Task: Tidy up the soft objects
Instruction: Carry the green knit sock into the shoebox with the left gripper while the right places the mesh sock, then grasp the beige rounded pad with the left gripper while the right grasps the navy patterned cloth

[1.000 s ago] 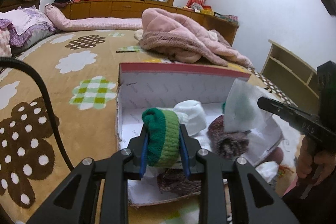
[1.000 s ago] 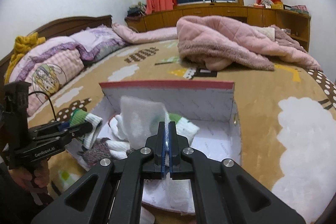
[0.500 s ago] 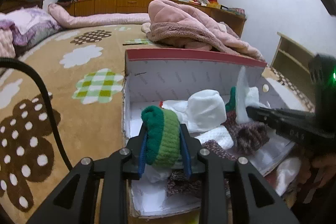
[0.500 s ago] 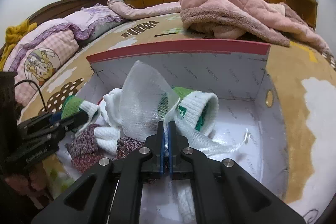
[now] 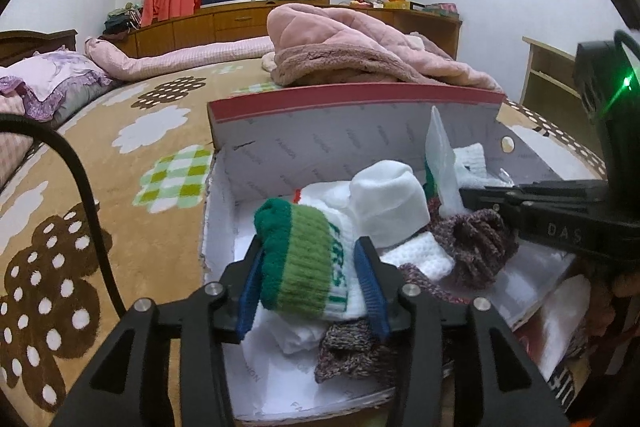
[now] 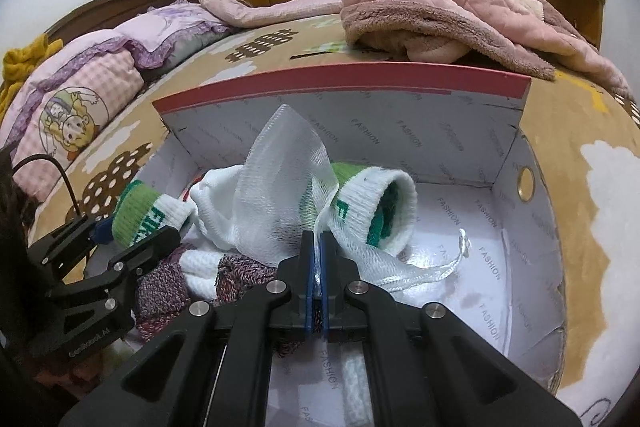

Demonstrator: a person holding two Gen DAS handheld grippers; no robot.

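Observation:
A white cardboard box (image 5: 320,143) with a red rim stands open on the bed; it also shows in the right wrist view (image 6: 460,147). My left gripper (image 5: 312,279) holds a rolled green and white sock (image 5: 304,267) between wider-set fingers over the box's near left corner. My right gripper (image 6: 316,267) is shut on a white mesh bag (image 6: 280,183) inside the box, with a green and white sock (image 6: 372,203) in the mesh. White socks (image 5: 384,203) and maroon knit socks (image 5: 472,247) lie in the box.
The bed has a tan blanket with flower patches (image 5: 120,187). A pink quilted coat (image 6: 440,15) lies heaped behind the box. Pillows (image 6: 80,95) sit at the headboard on the left. A wooden shelf (image 5: 548,75) stands to the right.
Both grippers moved forward and down into the box. The left fingers have spread a little around the sock. The mesh bag and its sock now rest lower inside the box.

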